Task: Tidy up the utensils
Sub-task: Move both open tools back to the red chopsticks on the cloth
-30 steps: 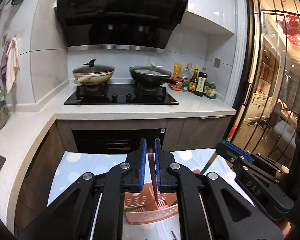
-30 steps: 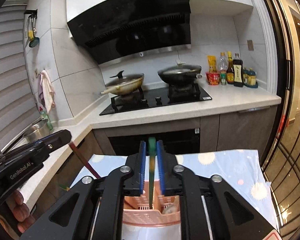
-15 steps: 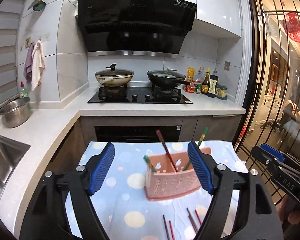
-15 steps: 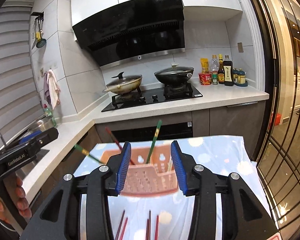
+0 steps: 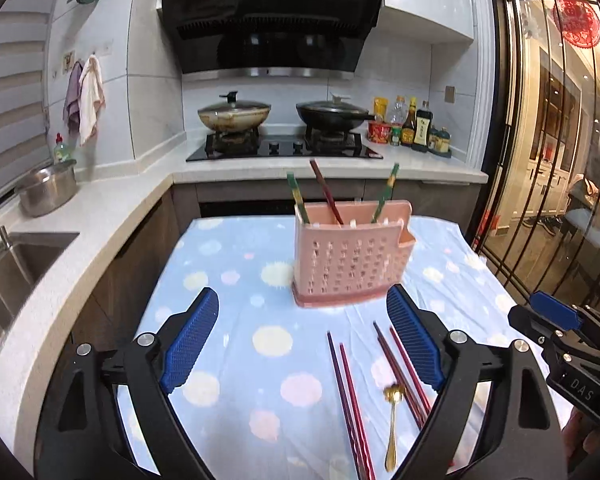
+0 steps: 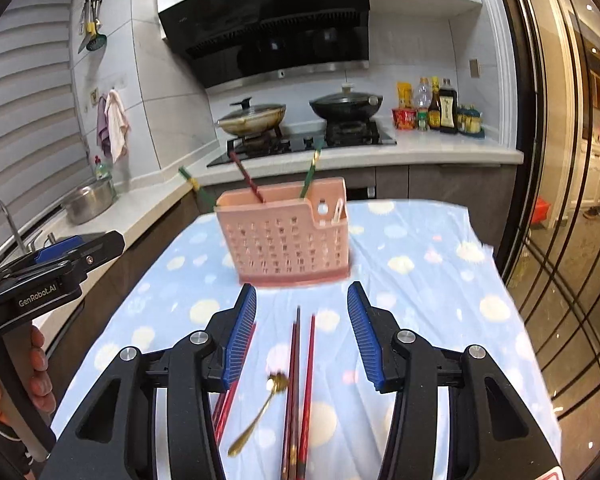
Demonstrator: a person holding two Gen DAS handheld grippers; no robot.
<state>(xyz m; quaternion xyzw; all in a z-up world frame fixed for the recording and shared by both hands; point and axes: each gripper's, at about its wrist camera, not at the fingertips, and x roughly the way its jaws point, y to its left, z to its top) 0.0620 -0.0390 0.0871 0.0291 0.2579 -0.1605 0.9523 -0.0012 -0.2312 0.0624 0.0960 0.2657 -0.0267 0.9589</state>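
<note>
A pink perforated utensil holder [image 5: 350,254] stands on the blue dotted cloth; it also shows in the right wrist view [image 6: 288,240]. Two green chopsticks [image 5: 385,192] and a dark red chopstick [image 5: 326,192] stand in it. Several dark red chopsticks [image 5: 350,396] and a gold spoon [image 5: 394,420] lie on the cloth in front; the right wrist view shows the chopsticks [image 6: 298,392] and the spoon [image 6: 260,412] too. My left gripper [image 5: 302,342] is open and empty above the cloth. My right gripper [image 6: 302,336] is open and empty above the loose chopsticks.
The table's blue cloth [image 5: 236,280] is bounded by a white counter [image 5: 100,216] with a sink and steel pot [image 5: 48,192] on the left. A stove with two woks [image 5: 284,120] is behind. Glass doors [image 5: 560,160] stand on the right.
Both grippers opened, letting go of a dark red and a green chopstick into the holder, then drew back and tilted down, bringing the loose chopsticks and spoon into view.
</note>
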